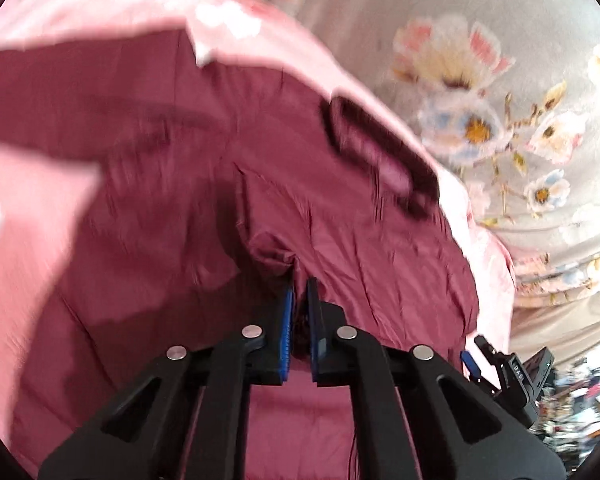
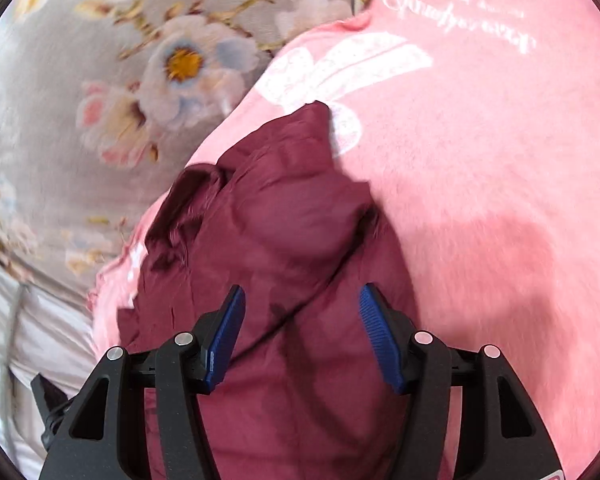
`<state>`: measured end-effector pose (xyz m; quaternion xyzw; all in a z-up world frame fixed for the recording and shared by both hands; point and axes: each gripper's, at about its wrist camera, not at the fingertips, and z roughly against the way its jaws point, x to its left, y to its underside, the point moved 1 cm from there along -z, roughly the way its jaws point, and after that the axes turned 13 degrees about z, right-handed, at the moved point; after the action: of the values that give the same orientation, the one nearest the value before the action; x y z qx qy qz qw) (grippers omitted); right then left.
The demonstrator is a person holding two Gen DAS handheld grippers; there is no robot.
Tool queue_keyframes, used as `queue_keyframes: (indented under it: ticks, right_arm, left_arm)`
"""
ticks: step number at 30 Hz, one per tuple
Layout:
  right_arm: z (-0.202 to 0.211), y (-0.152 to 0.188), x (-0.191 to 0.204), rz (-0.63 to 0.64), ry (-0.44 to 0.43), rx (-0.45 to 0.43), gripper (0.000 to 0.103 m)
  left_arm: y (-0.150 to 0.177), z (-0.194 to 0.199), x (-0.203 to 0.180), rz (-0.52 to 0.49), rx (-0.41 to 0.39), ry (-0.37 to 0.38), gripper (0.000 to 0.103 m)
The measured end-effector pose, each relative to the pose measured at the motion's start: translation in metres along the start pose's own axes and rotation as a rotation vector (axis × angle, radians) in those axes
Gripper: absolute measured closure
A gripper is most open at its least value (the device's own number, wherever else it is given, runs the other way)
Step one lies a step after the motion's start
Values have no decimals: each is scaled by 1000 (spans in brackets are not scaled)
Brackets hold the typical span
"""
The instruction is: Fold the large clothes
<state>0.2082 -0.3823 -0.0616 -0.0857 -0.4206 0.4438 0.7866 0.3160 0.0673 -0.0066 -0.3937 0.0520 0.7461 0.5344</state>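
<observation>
Maroon garment (image 1: 188, 168) laid on the pink blanket (image 2: 480, 160), one pinch taken

A fabric ridge is clamped by the left gripper (image 1: 299, 284); the right gripper (image 2: 302, 300) is held agape above it. With so thin a pinch, the cloth could be lost.

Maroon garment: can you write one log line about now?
left tool: shut on maroon garment | right tool: open over it | pink blanket: underneath

Pink fleece blanket (image 2: 480, 160) with white print, grey floral bedsheet (image 1: 500, 60), white fabric (image 2: 40, 340)
</observation>
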Motion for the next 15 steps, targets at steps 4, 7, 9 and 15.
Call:
queue_keyframes:
  ticks: [4, 7, 9, 15]
  right_arm:
    - [-21, -11, -5, -59, -74, 3, 44]
    - [-29, -19, -1, -71, -104, -5, 51]
    - [-26, -31, 2, -85, -118, -51, 57]
    - [-8, -44, -11, -130, -131, -162, 100]
  left_arm:
    - [-25, 15, -8, -46, -108, -43, 100]
    - [-34, 10, 0, -47, -132, -103, 100]
    - [-35, 3, 9, -40, -129, -138, 100]
    - [-22, -34, 38, -24, -52, -240, 101]
